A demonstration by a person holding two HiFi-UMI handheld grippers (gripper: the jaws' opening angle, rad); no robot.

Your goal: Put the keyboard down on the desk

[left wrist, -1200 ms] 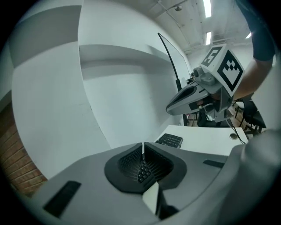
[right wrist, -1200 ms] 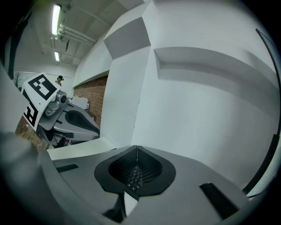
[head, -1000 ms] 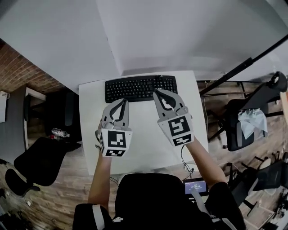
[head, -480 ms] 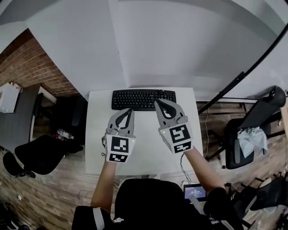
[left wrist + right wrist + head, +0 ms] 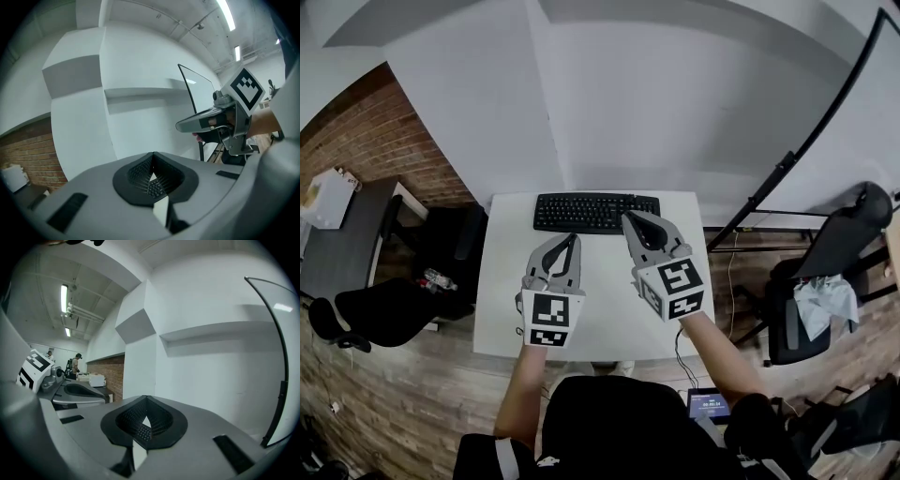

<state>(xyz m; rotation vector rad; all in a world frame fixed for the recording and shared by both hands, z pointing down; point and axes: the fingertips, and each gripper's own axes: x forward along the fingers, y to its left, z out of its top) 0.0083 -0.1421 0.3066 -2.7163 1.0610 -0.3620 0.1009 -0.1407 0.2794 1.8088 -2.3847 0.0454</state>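
A black keyboard (image 5: 596, 212) lies flat along the far edge of the white desk (image 5: 502, 319), in the head view. My left gripper (image 5: 572, 238) is shut and empty, raised above the desk's middle, short of the keyboard. My right gripper (image 5: 631, 218) is shut and empty too, its tips over the keyboard's near right edge in the picture. In the left gripper view the shut jaws (image 5: 152, 176) point at the white wall, and the right gripper (image 5: 213, 123) shows at the right. The right gripper view shows shut jaws (image 5: 144, 420) and the left gripper (image 5: 77, 392).
A white wall with a jutting corner stands behind the desk. A black chair (image 5: 370, 314) and a bottle (image 5: 436, 277) are on the floor at the left. Another chair (image 5: 834, 272) and a black slanted pole (image 5: 797, 155) are at the right. A brick wall (image 5: 384, 150) runs at the left.
Both grippers have risen and drawn back from the keyboard toward me. The desk and keyboard look smaller as the head view has lifted.
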